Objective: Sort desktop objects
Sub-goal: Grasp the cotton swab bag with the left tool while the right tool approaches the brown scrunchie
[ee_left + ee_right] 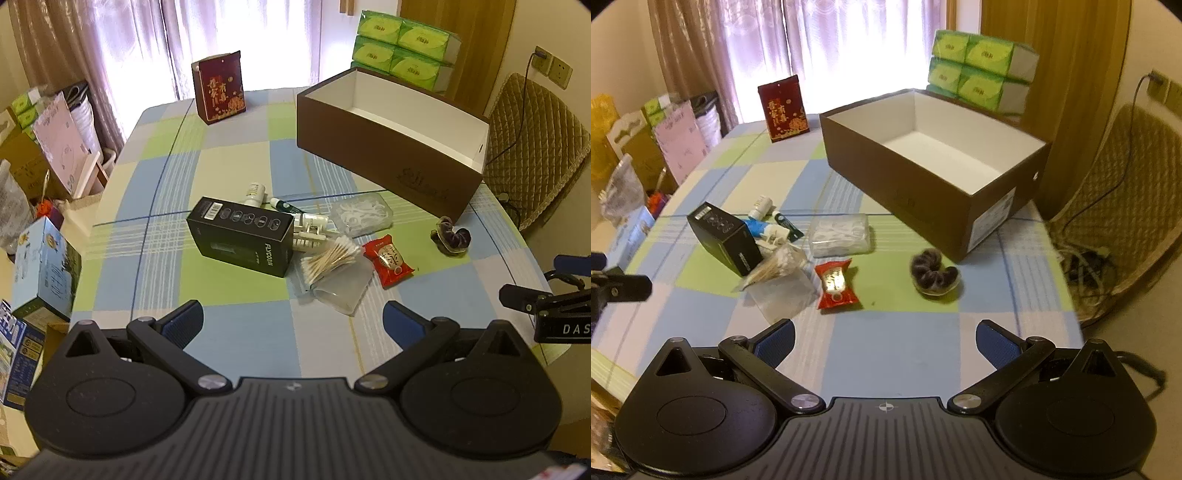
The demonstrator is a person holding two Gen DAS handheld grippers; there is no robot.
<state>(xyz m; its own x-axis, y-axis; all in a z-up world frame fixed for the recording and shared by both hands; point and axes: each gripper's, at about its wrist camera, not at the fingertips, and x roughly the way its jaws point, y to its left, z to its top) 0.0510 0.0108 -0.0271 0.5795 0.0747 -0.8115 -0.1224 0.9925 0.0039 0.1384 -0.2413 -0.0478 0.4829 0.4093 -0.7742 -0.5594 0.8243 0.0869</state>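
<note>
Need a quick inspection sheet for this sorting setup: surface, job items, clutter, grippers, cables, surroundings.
Surface: checked tablecloth, flat.
Job's things: brown box open, nothing seen inside; black carton, cotton swabs, red packet, floss container, dark scrunchie lie loose on the cloth.
Clutter: red gift box upright at far edge.
Grippers: left gripper and right gripper, jaws open, holding nothing.
Cables: wall cable over the chair.
Surroundings: tissue packs, curtains.

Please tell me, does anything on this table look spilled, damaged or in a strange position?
Nothing looks spilled or damaged. The small things lie in a loose heap: the cotton swabs rest partly on a clear lid beside the black box. The brown box stands empty.
</note>
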